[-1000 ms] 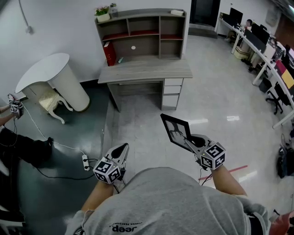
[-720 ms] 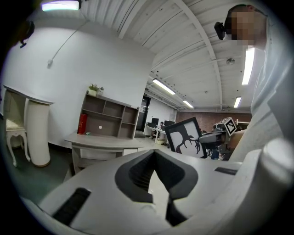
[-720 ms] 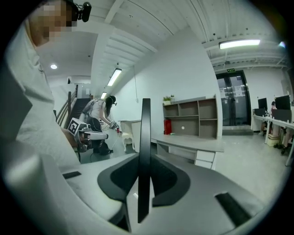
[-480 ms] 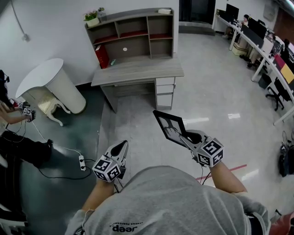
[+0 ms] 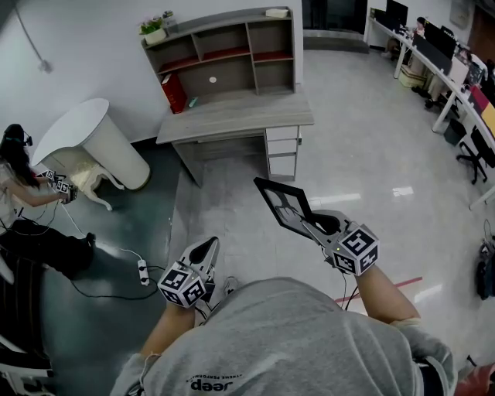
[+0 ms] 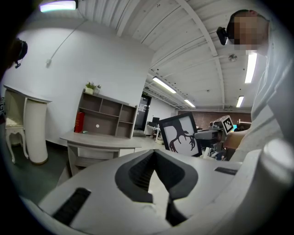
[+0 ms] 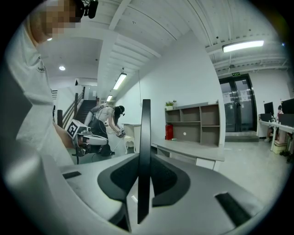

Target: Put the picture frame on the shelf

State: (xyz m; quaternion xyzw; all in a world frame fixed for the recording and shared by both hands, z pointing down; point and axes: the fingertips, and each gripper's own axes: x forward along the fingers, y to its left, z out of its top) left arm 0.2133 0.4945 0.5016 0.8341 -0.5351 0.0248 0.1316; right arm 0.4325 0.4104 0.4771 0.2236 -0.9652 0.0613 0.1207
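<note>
Head view: I'm holding picture frame [image 5: 280,205] upright in right gripper [image 5: 312,225], jaws clamping its edge; shelf [image 5: 224,22] lying far ahead, slightly left, well apart; left gripper [image 5: 204,247] hanging closed, empty.

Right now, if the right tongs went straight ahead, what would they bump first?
Probably the left end of the grey wooden desk, past bare floor. The right tongs, shut on the black picture frame, aim roughly there; depth is unclear.
</note>
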